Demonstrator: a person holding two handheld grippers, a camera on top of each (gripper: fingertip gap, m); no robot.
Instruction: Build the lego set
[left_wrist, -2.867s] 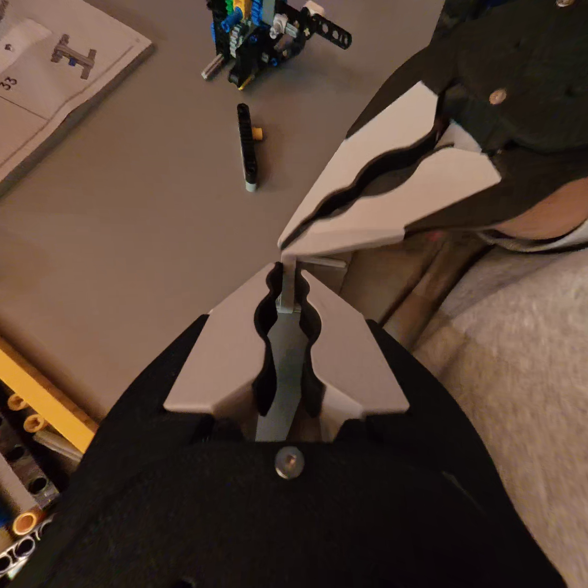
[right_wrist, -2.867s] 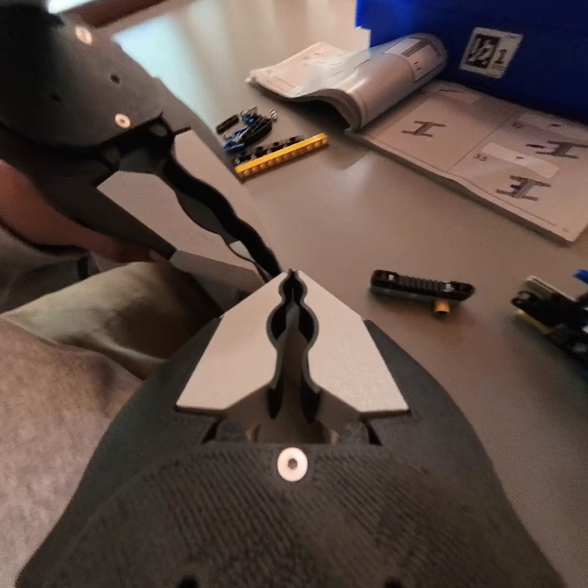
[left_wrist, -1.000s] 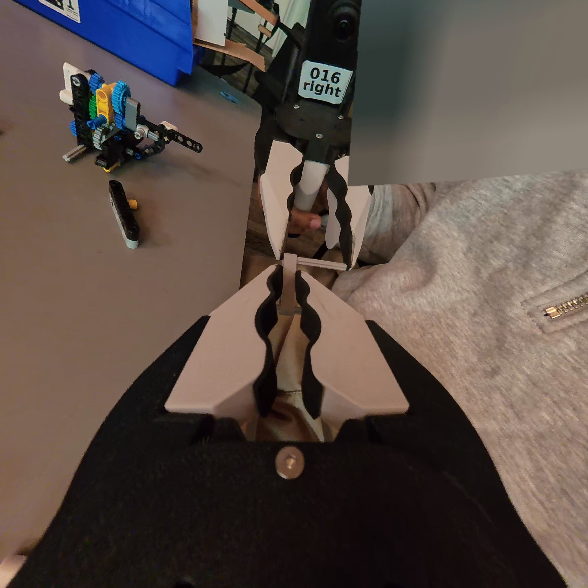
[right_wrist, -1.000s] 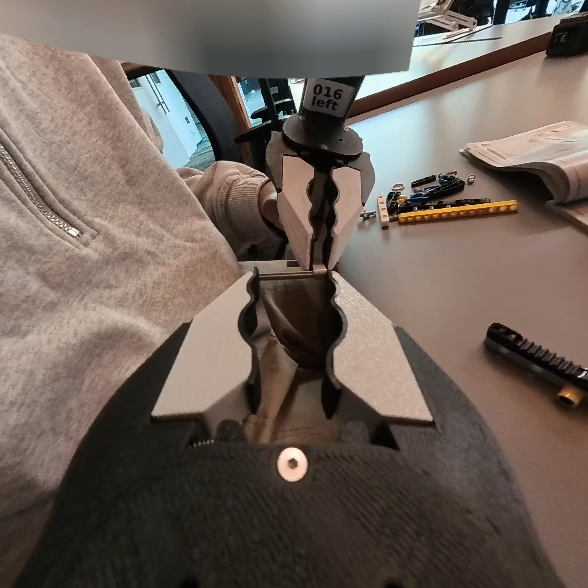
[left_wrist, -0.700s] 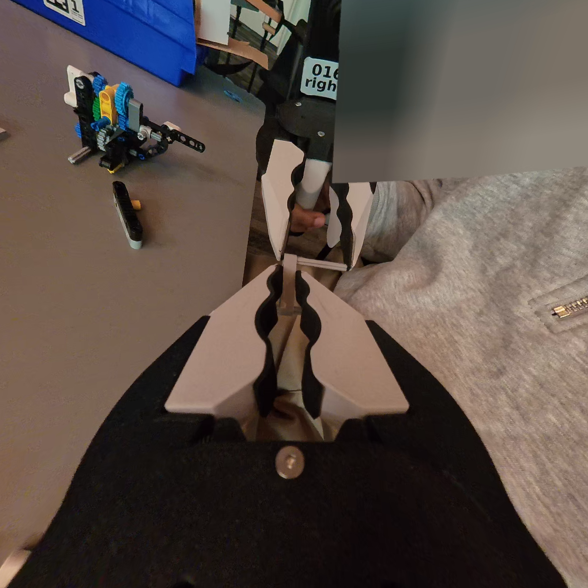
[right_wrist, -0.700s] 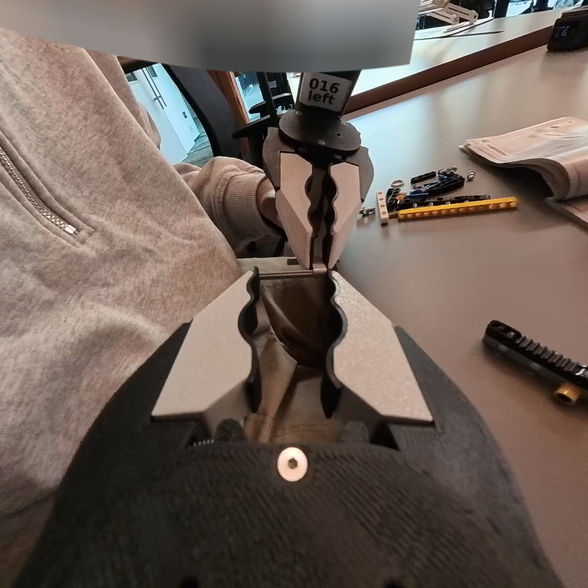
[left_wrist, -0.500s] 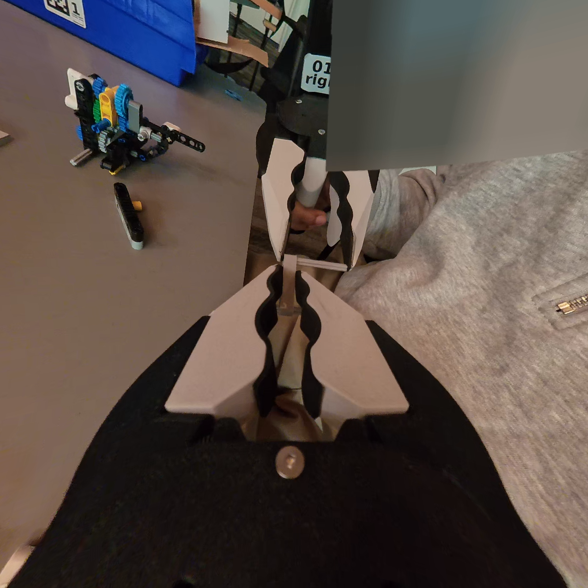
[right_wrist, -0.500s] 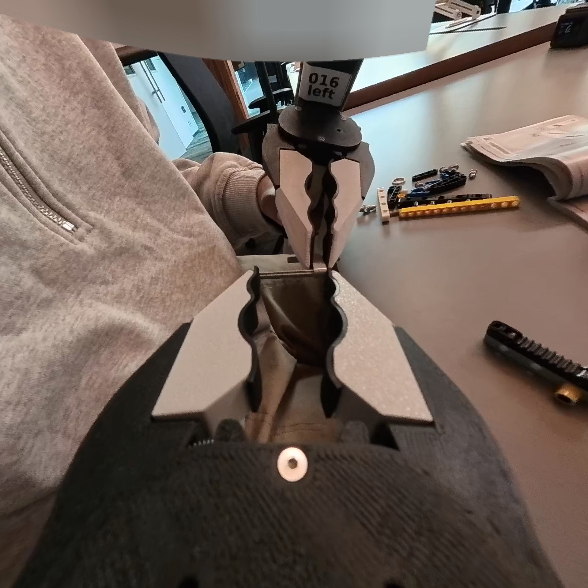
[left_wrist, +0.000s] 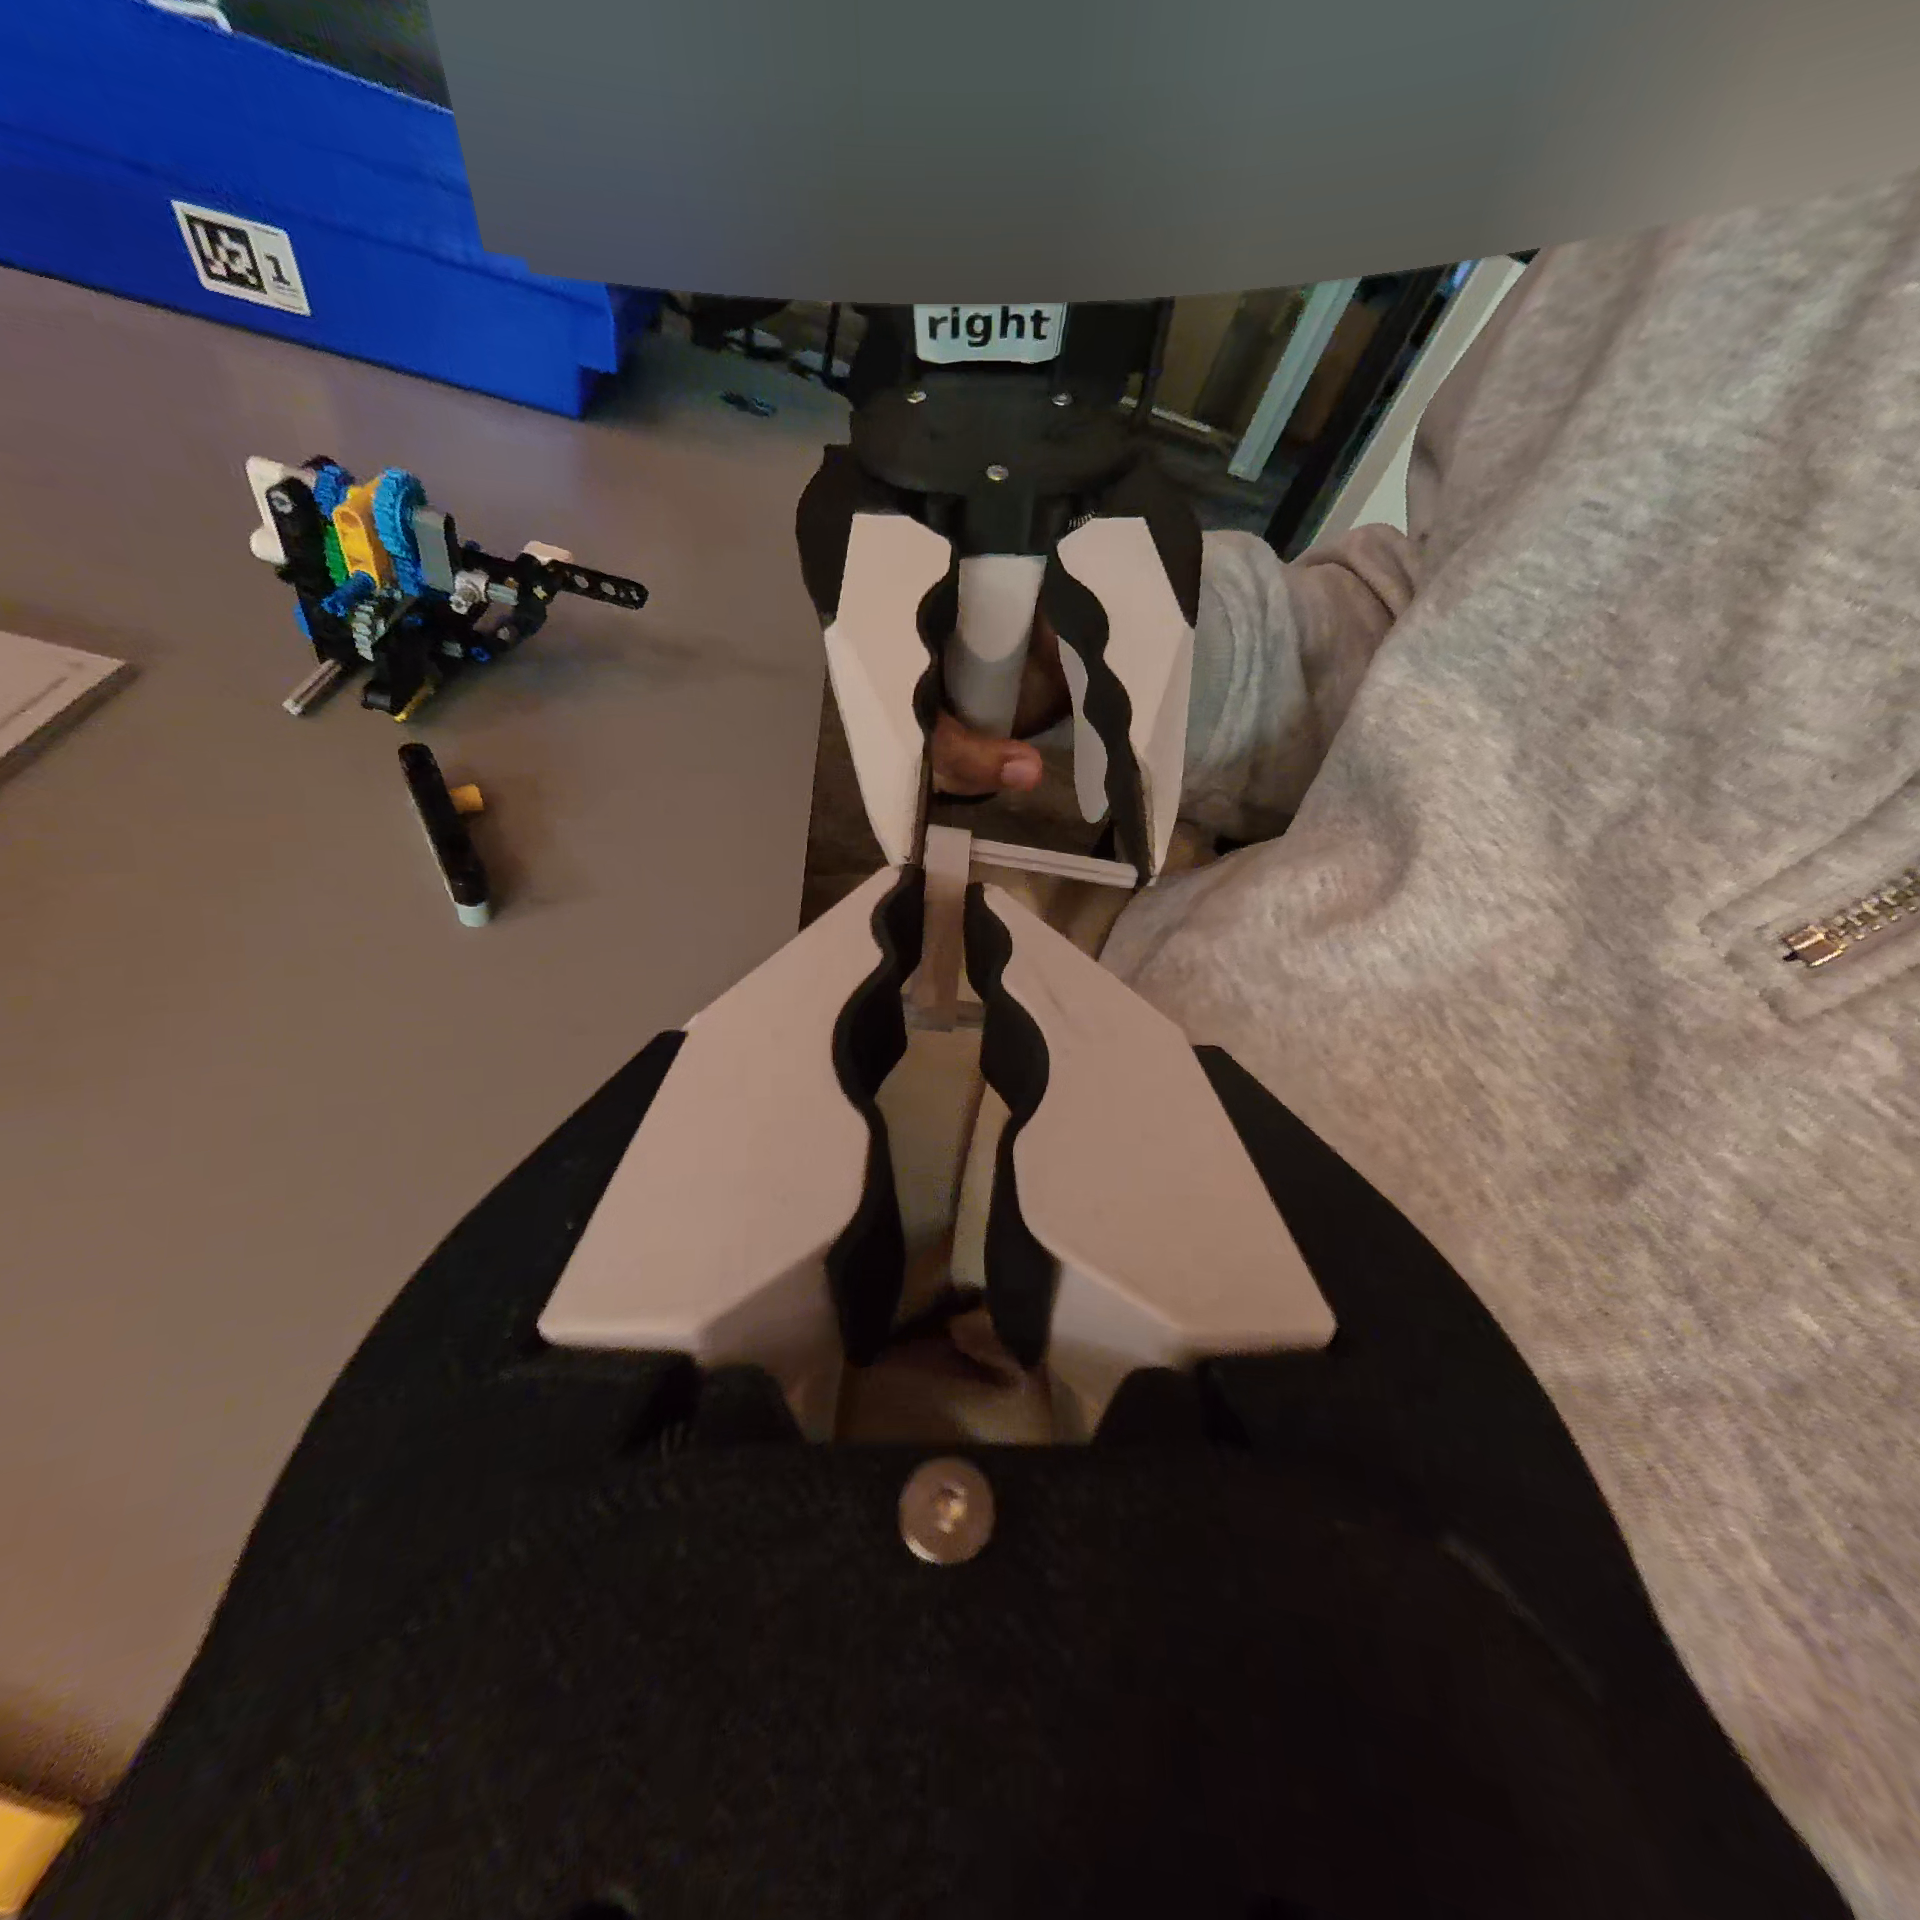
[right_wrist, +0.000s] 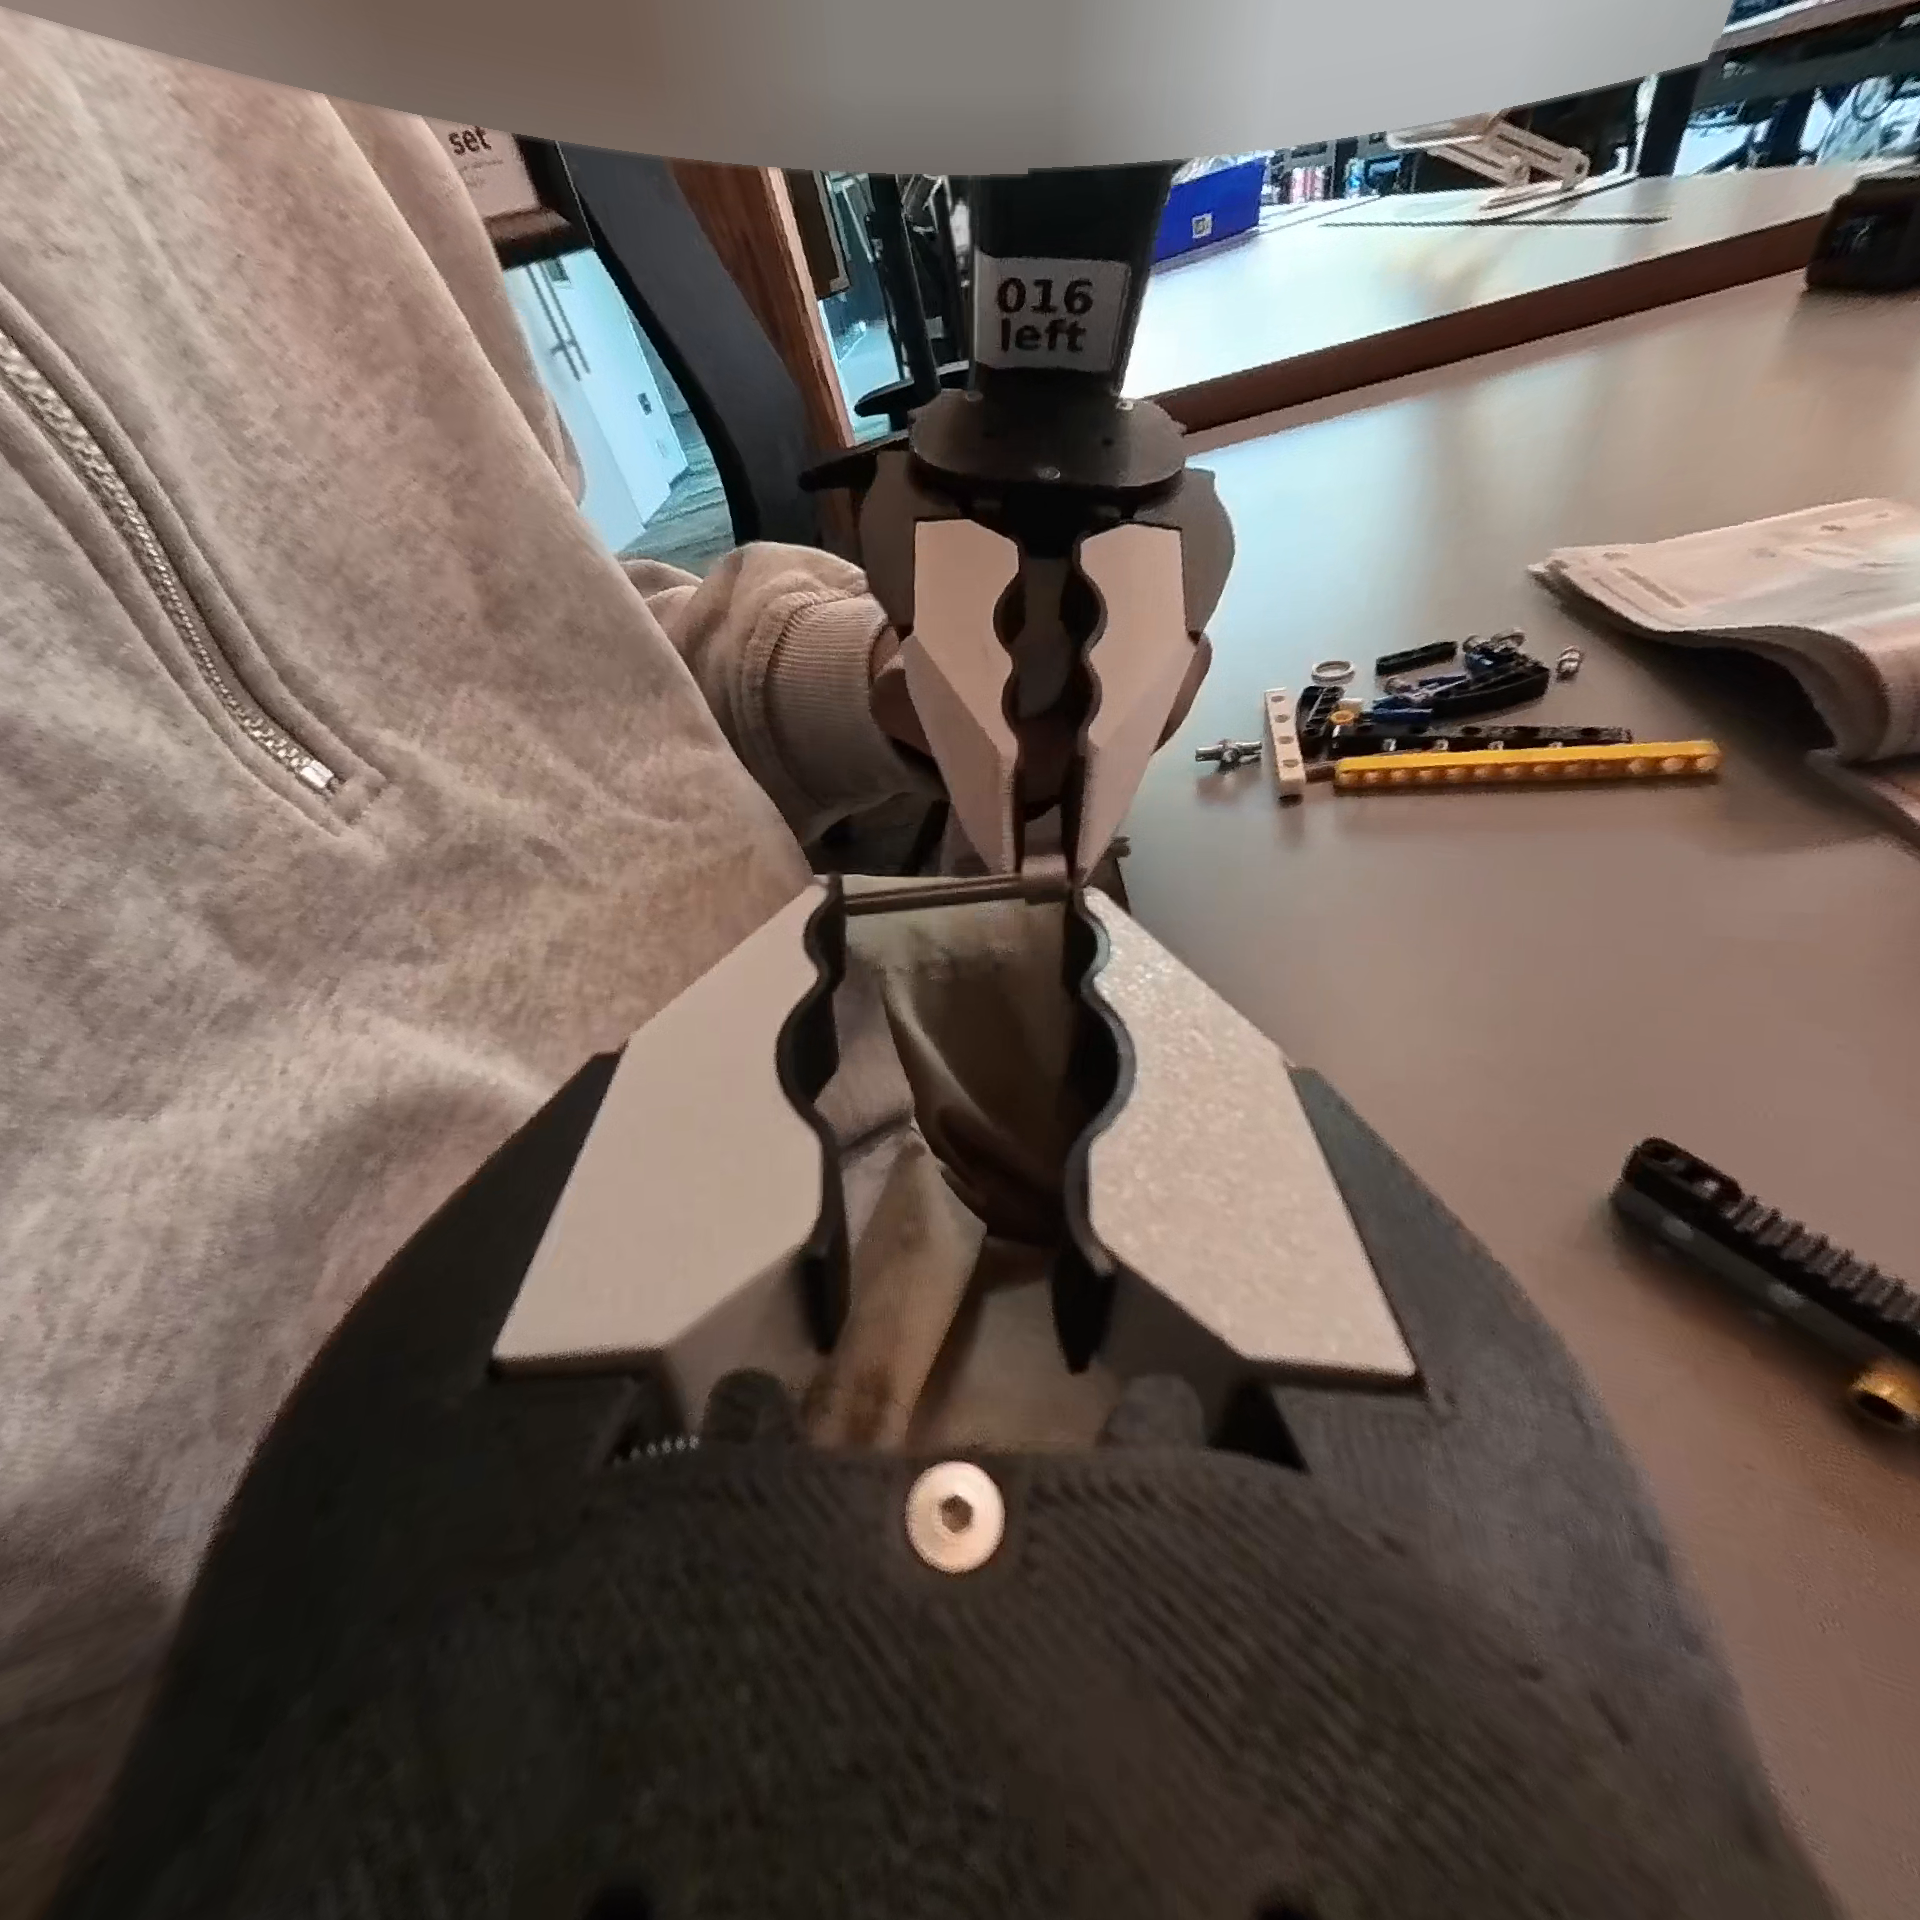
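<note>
Left gripper (left_wrist: 943, 904): nearly closed — pinching a grey piece (left_wrist: 945, 935) at its tips.
Right gripper (right_wrist: 951, 899): spread wide, its tips spanning a thin axle (right_wrist: 935, 889) — joined to the piece.
Model (left_wrist: 400, 587): on the tabletop (left_wrist: 260, 987), well apart.

An office: long grey desks (right_wrist: 1558, 343), office chairs (right_wrist: 914, 312), blue storage bin (left_wrist: 260, 208).

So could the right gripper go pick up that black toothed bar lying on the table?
Probably not at once: the right gripper is spread around a thin grey rod whose connector the left gripper clamps. Once it lets go, the black toothed bar lies unobstructed on the table.
</note>
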